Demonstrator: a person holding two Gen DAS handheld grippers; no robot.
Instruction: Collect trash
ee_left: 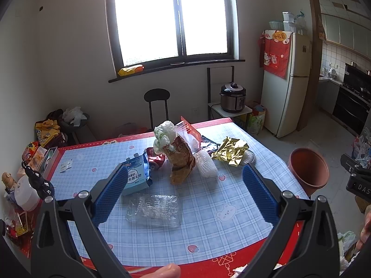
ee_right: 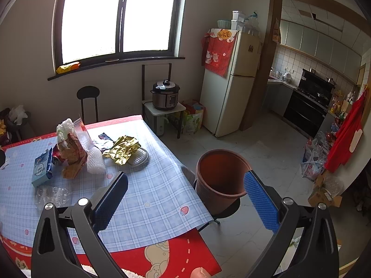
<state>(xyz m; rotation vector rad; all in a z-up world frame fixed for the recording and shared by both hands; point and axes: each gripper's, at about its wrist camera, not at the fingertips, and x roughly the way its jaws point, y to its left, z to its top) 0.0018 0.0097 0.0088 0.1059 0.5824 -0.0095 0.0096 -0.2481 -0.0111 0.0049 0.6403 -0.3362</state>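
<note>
Trash lies on the checked tablecloth (ee_left: 208, 208): a clear plastic tray (ee_left: 154, 209), a light blue packet (ee_left: 136, 177), a crushed red can (ee_left: 156, 159), a brown snack bag (ee_left: 180, 159) with a white plastic bag (ee_left: 163, 136) on it, white foam netting (ee_left: 206, 164) and gold foil (ee_left: 229, 154). My left gripper (ee_left: 184, 178) hangs open above the tray with nothing between its blue pads. My right gripper (ee_right: 185, 185) is open and empty over the table's right edge, beside the brown bin (ee_right: 220, 180) that stands off the table. The same pile (ee_right: 74, 153) shows at the left of the right wrist view.
A stool (ee_left: 157, 102), a pressure cooker (ee_left: 233, 97) on a small stand and a fridge (ee_left: 286, 81) line the far wall under the window. Clutter crowds the table's left side (ee_left: 27, 180). Bags and boxes (ee_right: 320, 162) sit on the floor at the right.
</note>
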